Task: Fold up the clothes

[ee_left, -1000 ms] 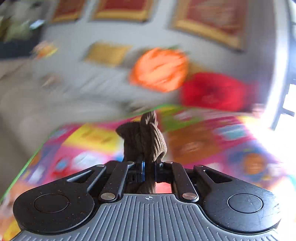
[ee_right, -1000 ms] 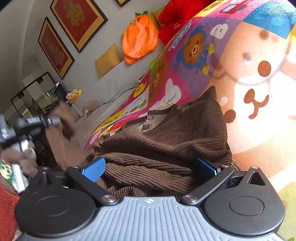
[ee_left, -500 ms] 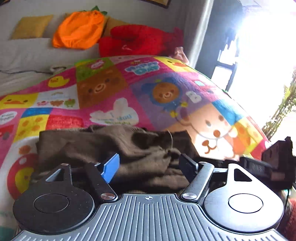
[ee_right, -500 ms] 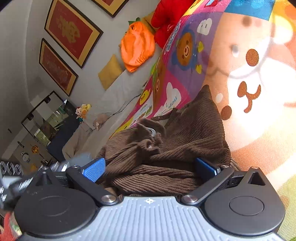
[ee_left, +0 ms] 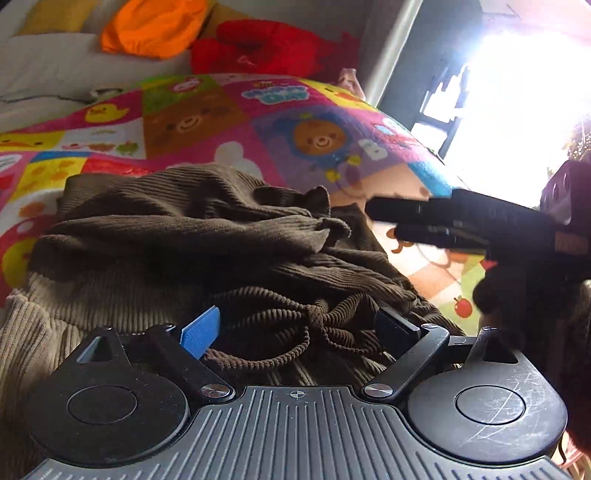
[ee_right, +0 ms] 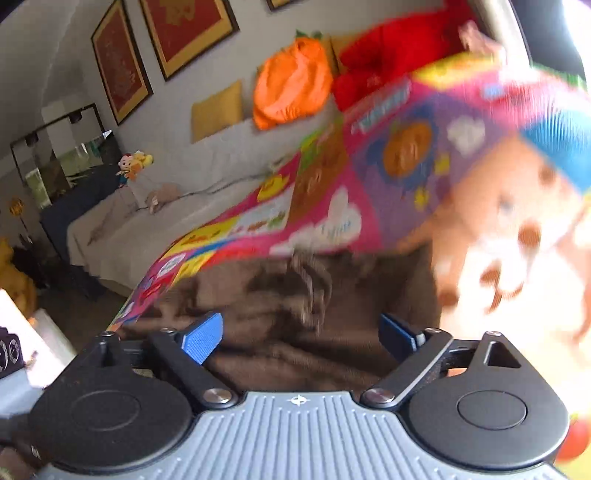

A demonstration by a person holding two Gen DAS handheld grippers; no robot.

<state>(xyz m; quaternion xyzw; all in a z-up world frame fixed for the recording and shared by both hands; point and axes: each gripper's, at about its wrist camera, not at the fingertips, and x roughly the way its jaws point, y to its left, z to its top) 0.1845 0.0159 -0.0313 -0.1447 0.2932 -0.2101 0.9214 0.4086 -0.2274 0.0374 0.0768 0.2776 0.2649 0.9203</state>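
Left gripper (ee_left: pixel 299 328) low and level over near edge of brown corduroy garment (ee_left: pixel 192 236), jaws spread wide, nothing between them; drawstring (ee_left: pixel 295 325) lies in the gap. Garment bunched in a heap on the cartoon play mat (ee_left: pixel 229 122), near side. Right gripper (ee_right: pixel 301 338) also jaws apart, empty, aimed across the garment's right part, view motion-blurred. In left wrist view right gripper (ee_left: pixel 461 225) reaches in from the right, above mat, just beside garment. Orange cushion (ee_left: pixel 155 26), red plush (ee_left: pixel 266 48) far.
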